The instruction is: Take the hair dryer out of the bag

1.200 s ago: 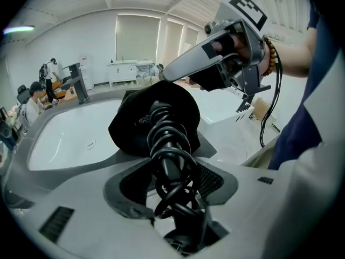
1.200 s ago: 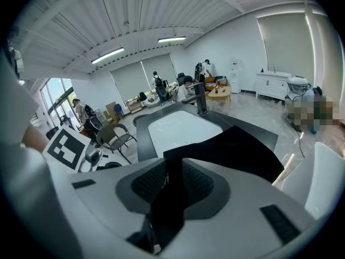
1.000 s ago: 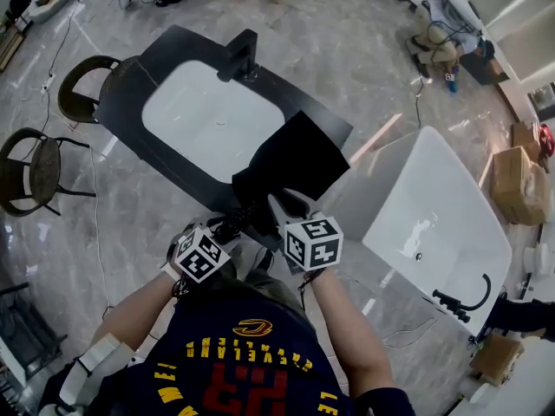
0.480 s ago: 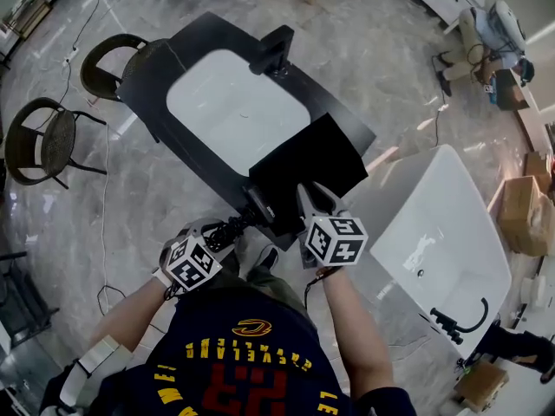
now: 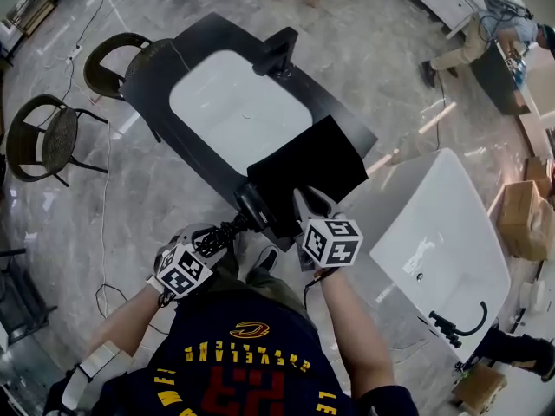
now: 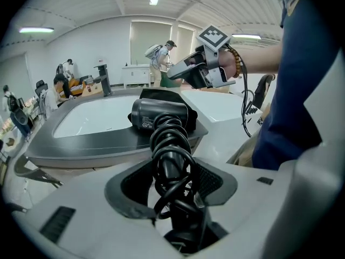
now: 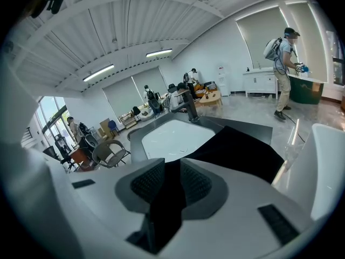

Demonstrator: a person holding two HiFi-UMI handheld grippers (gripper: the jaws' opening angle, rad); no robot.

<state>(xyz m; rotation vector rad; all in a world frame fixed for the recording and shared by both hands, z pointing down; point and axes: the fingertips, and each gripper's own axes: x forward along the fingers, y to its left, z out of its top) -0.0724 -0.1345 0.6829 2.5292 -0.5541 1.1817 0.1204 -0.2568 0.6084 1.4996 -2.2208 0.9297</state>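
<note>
Left gripper [image 6: 172, 183] jaws are closing on the dryer's [image 6: 159, 115] cord-wrapped handle, its head right by the bag [image 5: 309, 166]. Right gripper [image 7: 167, 190] jaws pinch the bag's edge.

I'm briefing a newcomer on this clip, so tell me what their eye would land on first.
First, the black hair dryer, its cord coiled round it, gripped by the left gripper at the near edge of the black-rimmed bathtub. Next, the black bag lying on that rim, its edge pinched by the right gripper.
</note>
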